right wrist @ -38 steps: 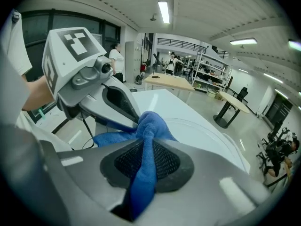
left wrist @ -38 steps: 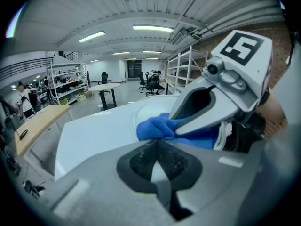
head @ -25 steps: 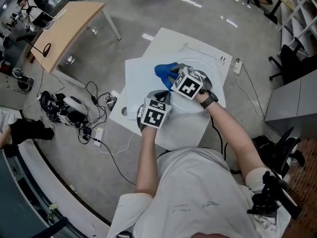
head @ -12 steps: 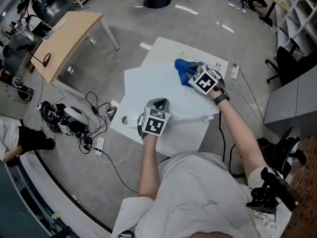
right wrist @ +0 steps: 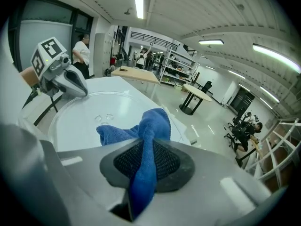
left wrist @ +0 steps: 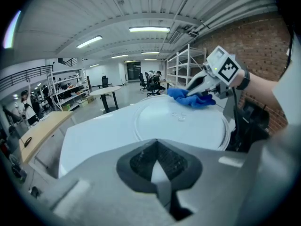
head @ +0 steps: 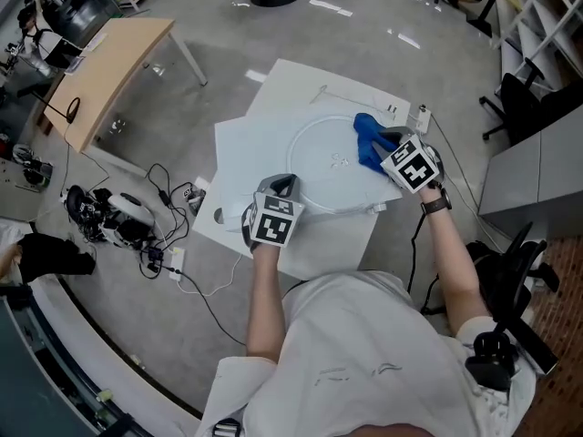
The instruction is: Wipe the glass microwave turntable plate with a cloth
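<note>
pinching cloth (head: 368, 138) in right gripper (head: 389, 150) at right rim of glass plate (head: 319, 167), with left gripper (head: 284, 186) pressed together beside its near rim; unheld, likely to skid across the desk (head: 244, 148) if wiped hard.

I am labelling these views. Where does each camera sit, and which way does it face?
Head view: on the person's head, facing steeply down at the table; both forearms, left gripper and right gripper show.
Left gripper view: on the left gripper, facing across the plate; its shut jaws show.
Right gripper view: on the right gripper, facing back across the plate; its jaws clamp the cloth.
Shared: each gripper view shows the other gripper.
</note>
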Action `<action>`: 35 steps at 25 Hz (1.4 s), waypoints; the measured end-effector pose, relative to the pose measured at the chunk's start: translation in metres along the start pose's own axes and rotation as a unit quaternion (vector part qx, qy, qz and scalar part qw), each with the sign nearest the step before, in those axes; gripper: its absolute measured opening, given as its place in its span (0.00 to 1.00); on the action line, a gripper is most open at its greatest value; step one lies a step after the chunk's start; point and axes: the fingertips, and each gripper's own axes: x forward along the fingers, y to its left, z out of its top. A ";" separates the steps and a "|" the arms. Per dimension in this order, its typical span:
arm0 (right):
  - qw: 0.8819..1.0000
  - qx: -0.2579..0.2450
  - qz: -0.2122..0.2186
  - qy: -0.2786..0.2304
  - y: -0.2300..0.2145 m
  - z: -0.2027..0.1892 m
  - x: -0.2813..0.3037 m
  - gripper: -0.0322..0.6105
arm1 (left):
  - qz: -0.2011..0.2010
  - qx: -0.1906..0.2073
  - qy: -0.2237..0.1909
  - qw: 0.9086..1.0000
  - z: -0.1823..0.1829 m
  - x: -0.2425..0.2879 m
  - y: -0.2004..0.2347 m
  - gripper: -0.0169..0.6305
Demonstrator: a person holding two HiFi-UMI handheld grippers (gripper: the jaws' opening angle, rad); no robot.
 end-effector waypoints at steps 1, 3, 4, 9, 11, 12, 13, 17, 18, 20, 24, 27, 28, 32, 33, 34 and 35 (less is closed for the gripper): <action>1.000 -0.002 0.003 0.002 0.004 -0.005 -0.007 0.15 | 0.001 0.001 -0.001 1.000 0.001 0.000 0.000 0.03; 1.000 -0.008 0.013 0.006 0.014 -0.014 -0.019 0.15 | 0.002 0.000 0.003 1.000 0.001 -0.001 -0.001 0.03; 1.000 -0.011 0.019 0.008 0.021 -0.018 -0.025 0.15 | 0.002 -0.001 0.005 1.000 0.000 -0.002 -0.001 0.03; 0.998 -0.013 0.055 0.000 0.058 -0.027 -0.049 0.15 | 0.002 -0.004 0.010 1.000 0.000 -0.005 0.000 0.03; 0.998 -0.015 0.066 -0.007 0.073 -0.025 -0.053 0.15 | 0.003 -0.004 0.009 1.000 0.001 -0.005 0.002 0.03; 0.997 -0.016 0.072 -0.011 0.082 -0.024 -0.054 0.15 | 0.003 -0.004 0.009 1.000 0.001 -0.005 0.002 0.03; 0.997 -0.019 0.078 -0.014 0.090 -0.022 -0.055 0.15 | 0.003 -0.005 0.010 1.000 0.001 -0.005 0.001 0.03; 0.995 -0.043 0.092 -0.025 0.117 -0.008 -0.056 0.15 | 0.006 -0.010 0.010 1.000 0.001 -0.005 0.002 0.03; 0.994 -0.046 0.095 -0.030 0.122 -0.003 -0.055 0.15 | 0.006 -0.010 0.010 1.000 0.001 -0.005 0.003 0.03; 0.993 -0.049 0.101 -0.038 0.129 0.003 -0.053 0.15 | 0.007 -0.011 0.009 1.000 0.004 -0.004 0.005 0.03; 0.992 -0.057 0.108 -0.044 0.139 0.009 -0.051 0.15 | 0.006 -0.010 0.010 1.000 0.005 -0.003 0.003 0.03; 0.990 -0.065 0.118 -0.046 0.148 0.015 -0.047 0.15 | 0.005 -0.013 0.011 1.000 0.003 -0.003 0.003 0.03; 0.989 -0.067 0.122 -0.048 0.152 0.018 -0.045 0.15 | 0.005 -0.014 0.011 1.000 0.003 -0.003 0.003 0.03; 0.986 -0.077 0.137 -0.056 0.166 0.036 -0.034 0.15 | 0.005 -0.013 0.010 1.000 0.004 -0.004 0.004 0.03; 0.985 -0.078 0.139 -0.058 0.168 0.041 -0.030 0.15 | 0.006 -0.013 0.010 1.000 0.004 -0.004 0.004 0.03; 0.985 -0.081 0.140 -0.059 0.169 0.046 -0.025 0.15 | 0.006 -0.013 0.010 1.000 0.004 -0.004 0.004 0.03; 0.985 -0.083 0.139 -0.060 0.170 0.051 -0.021 0.15 | 0.006 -0.013 0.010 1.000 0.004 -0.004 0.004 0.03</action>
